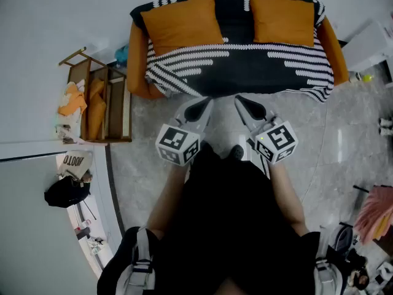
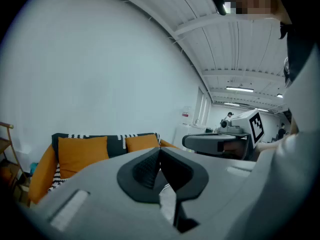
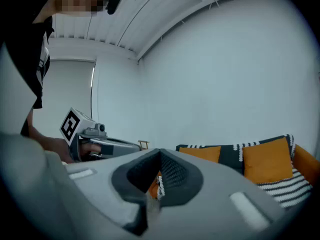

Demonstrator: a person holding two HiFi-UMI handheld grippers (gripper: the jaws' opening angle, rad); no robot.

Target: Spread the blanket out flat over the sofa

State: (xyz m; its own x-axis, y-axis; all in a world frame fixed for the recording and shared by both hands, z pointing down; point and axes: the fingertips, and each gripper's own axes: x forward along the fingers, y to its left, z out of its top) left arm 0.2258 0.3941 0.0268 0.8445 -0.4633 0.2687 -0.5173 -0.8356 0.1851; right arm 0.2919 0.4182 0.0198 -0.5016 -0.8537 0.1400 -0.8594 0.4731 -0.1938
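Head view puts the black blanket (image 1: 245, 63) with its white stripes at the top centre of the frame, lying over the back and seat of the orange sofa (image 1: 138, 60). Two orange cushions (image 1: 184, 23) sit on top of it. Its front edge hangs over the seat, and near the lower-left corner of the sofa it looks a little bunched.

Below the sofa, over the grey floor, the left gripper (image 1: 206, 103) and right gripper (image 1: 242, 102) are held side by side. Both have their jaws pressed together on nothing and are well apart from the fabric.

I'd judge the spreading all but done. Any next move would mean stepping up, parting one gripper's jaws and tugging that rumpled corner smooth.

A wooden rack (image 1: 104, 103) stands just left of the sofa.
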